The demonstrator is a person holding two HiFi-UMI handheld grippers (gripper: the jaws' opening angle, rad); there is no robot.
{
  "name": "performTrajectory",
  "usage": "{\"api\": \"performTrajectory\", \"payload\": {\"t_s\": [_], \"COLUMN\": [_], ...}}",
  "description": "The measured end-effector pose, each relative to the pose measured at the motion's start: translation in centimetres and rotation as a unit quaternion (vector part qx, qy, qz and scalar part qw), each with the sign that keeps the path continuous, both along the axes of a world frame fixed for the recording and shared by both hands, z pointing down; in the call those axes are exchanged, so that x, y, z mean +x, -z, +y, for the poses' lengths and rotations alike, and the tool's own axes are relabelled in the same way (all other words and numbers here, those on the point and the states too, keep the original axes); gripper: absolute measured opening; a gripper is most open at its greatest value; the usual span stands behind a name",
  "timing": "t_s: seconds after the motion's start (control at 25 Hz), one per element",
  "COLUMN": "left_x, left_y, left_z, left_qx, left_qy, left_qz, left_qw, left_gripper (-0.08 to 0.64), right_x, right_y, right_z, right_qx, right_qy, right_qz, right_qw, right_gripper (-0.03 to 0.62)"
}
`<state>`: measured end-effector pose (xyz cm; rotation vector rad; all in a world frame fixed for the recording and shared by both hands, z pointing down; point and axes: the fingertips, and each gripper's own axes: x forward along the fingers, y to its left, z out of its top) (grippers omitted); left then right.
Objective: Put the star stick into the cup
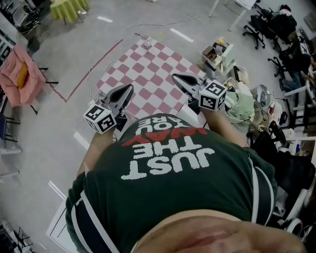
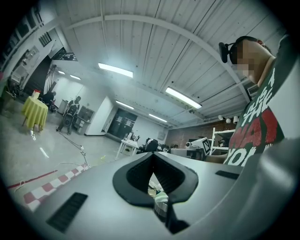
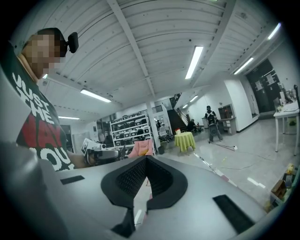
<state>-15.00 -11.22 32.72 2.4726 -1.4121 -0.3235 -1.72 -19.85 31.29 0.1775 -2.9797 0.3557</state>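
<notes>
No star stick and no cup show in any view. In the head view my left gripper (image 1: pixel 129 88) and right gripper (image 1: pixel 174 76) are held up in front of the person's green printed shirt (image 1: pixel 168 163), both pointing away over a red-and-white checkered mat (image 1: pixel 148 74). Both gripper views look out across the room and up at the ceiling. The left gripper (image 2: pixel 153 155) has its black pads meeting at the tips, with nothing between them. The right gripper (image 3: pixel 146 158) is likewise shut and empty. Each gripper view catches the other gripper's marker cube (image 2: pixel 205 144) (image 3: pixel 89 146).
Boxes and clutter (image 1: pixel 217 54) lie right of the mat, with office chairs (image 1: pixel 266 24) beyond. A pink-draped chair (image 1: pixel 19 74) stands at the far left and a yellow-green covered table (image 1: pixel 69 7) at the top left. A white board's edge (image 1: pixel 59 225) lies low on the left.
</notes>
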Motion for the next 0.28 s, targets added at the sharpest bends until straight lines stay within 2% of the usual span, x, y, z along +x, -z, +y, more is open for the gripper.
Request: {"api": "performTrajectory", "payload": {"t_s": [0.28], "left_x": [-0.01], "left_y": [-0.44], "left_z": [0.77], "left_qx": [-0.006], "left_qy": [0.003], "left_qz": [0.006], "left_qw": [1.0000], "left_gripper": [0.011], "right_x": [-0.20], "right_y": [-0.19], "right_z": [0.83], "right_qx": [-0.001], "right_qy": [0.007], "right_qz": [-0.001], "right_qw": [1.000], "right_gripper": [0.034]}}
